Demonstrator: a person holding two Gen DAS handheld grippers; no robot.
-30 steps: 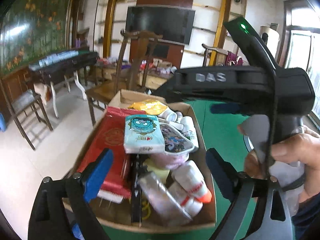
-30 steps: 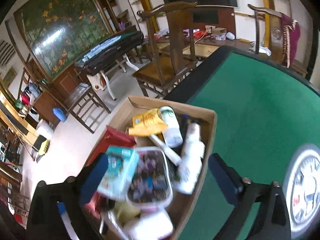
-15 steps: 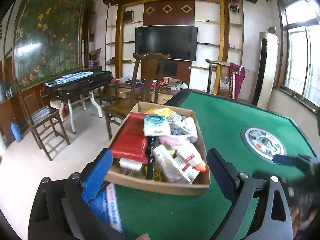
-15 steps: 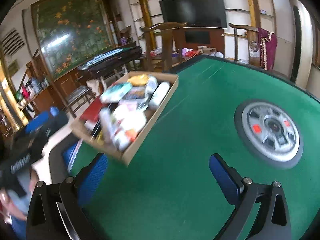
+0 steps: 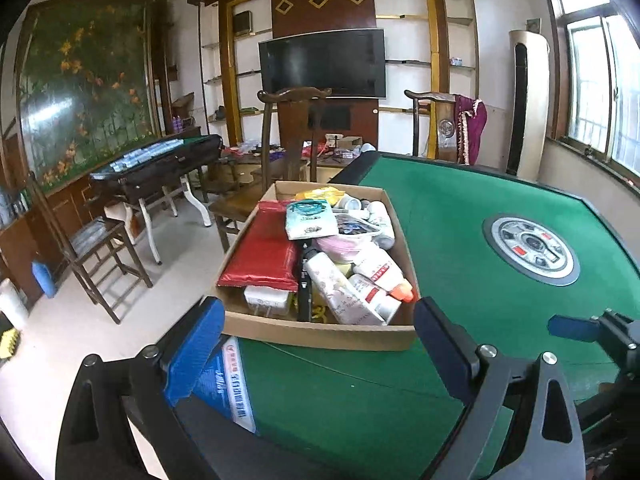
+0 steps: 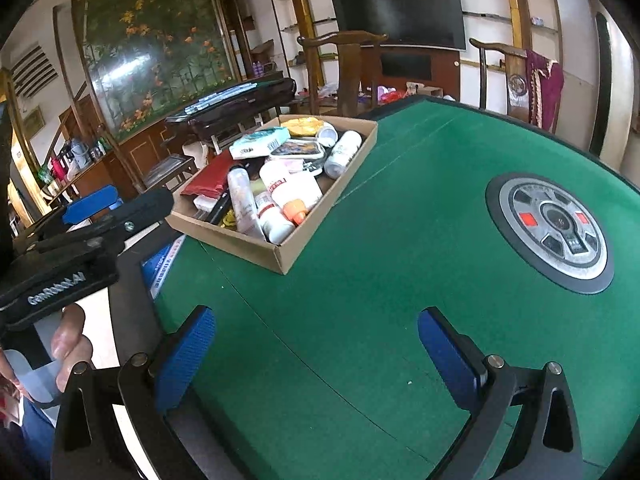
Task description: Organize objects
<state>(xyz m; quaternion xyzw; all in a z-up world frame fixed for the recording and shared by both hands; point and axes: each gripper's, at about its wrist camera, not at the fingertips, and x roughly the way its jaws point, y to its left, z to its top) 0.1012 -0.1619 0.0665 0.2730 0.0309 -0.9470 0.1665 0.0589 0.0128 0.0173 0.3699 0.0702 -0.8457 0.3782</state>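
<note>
A shallow cardboard box [image 5: 320, 334] sits at the left edge of the green felt table [image 5: 460, 220]. It is heaped with several items: a red packet [image 5: 260, 252], a teal tissue pack [image 5: 310, 218], a white bottle with an orange cap [image 5: 384, 272] and a yellow packet [image 5: 320, 194]. My left gripper [image 5: 316, 348] is open just short of the box's near wall, holding nothing. My right gripper [image 6: 316, 356] is open over bare felt, with the box [image 6: 228, 240] ahead to its left.
A blue-and-white leaflet [image 5: 228, 384] pokes out from under the box at the table edge. A round metal console [image 6: 550, 224] is set in the table's middle. A hand [image 6: 68, 340] grips the left tool. Wooden chairs [image 5: 296, 140] stand beyond the box.
Both grippers have drawn back from close over the box's contents. The box now lies further ahead in each view. The right gripper has left the left view's centre. Both stayed open.
</note>
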